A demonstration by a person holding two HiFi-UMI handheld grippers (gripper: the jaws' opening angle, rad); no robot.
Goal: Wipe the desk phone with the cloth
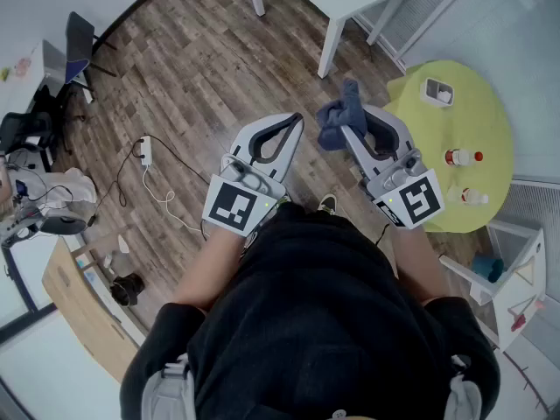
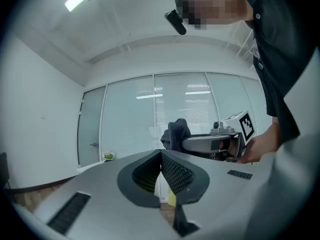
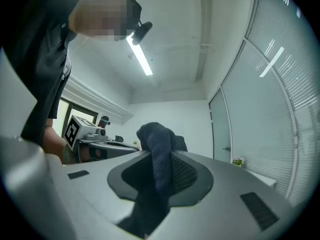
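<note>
A dark blue cloth (image 1: 336, 116) is bunched between the jaws of my right gripper (image 1: 348, 128), which is shut on it and held at chest height over the floor. In the right gripper view the cloth (image 3: 156, 156) fills the gap of the right gripper (image 3: 162, 153) and hangs down behind it. My left gripper (image 1: 296, 121) is beside it, jaws closed together with nothing between them. The left gripper view shows the left gripper (image 2: 161, 154) shut, with the cloth (image 2: 176, 132) on the other tool beyond. No desk phone is clearly in view.
A round yellow table (image 1: 479, 160) with small bottles and a white box stands at the right. White table legs (image 1: 331, 38) are ahead. A cable and power strip (image 1: 145, 151) lie on the wood floor. A cluttered desk (image 1: 31, 204) is at the left.
</note>
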